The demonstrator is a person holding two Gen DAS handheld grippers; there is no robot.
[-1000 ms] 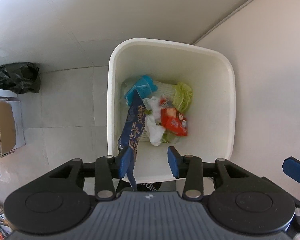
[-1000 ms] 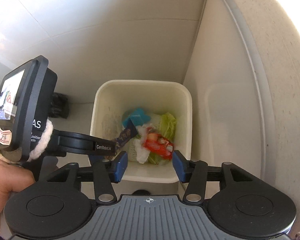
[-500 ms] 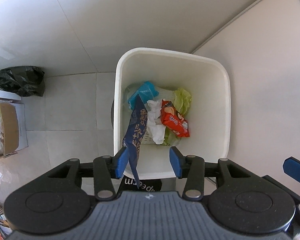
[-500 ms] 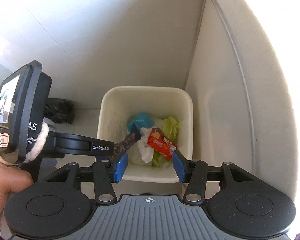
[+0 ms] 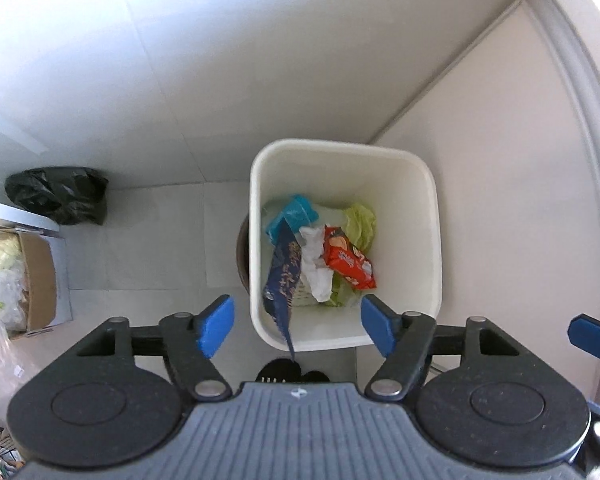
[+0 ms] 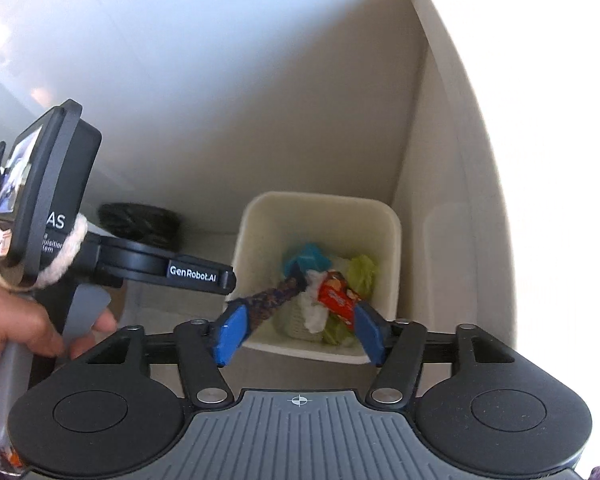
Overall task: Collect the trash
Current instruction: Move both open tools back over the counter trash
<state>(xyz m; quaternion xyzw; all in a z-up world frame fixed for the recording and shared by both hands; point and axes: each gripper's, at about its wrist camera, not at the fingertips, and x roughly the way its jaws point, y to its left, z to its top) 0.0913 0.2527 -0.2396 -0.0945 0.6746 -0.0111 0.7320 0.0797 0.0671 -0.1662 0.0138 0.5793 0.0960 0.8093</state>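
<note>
A white square trash bin (image 5: 430,240) (image 6: 392,240) stands on the floor against the wall. Inside lie a red snack wrapper (image 5: 346,258) (image 6: 334,294), white tissue (image 5: 314,264), a light blue piece (image 5: 292,212) and green leaves (image 5: 360,220). A dark blue wrapper (image 5: 282,276) (image 6: 270,298) leans over the bin's near rim, free of my fingers. My left gripper (image 5: 296,326) is open and empty above the bin's near edge. My right gripper (image 6: 296,332) is open and empty, just right of the left one.
A black bag (image 5: 58,194) lies on the tiled floor to the left. A cardboard box (image 5: 32,280) with greens and plastic sits at the far left. A wall panel (image 5: 500,200) runs along the bin's right side. Black shoes (image 5: 284,370) show below the bin.
My left gripper's jaws have opened wide and let go of the dark blue wrapper, which now leans in the bin. Both grippers have risen away from the bin.
</note>
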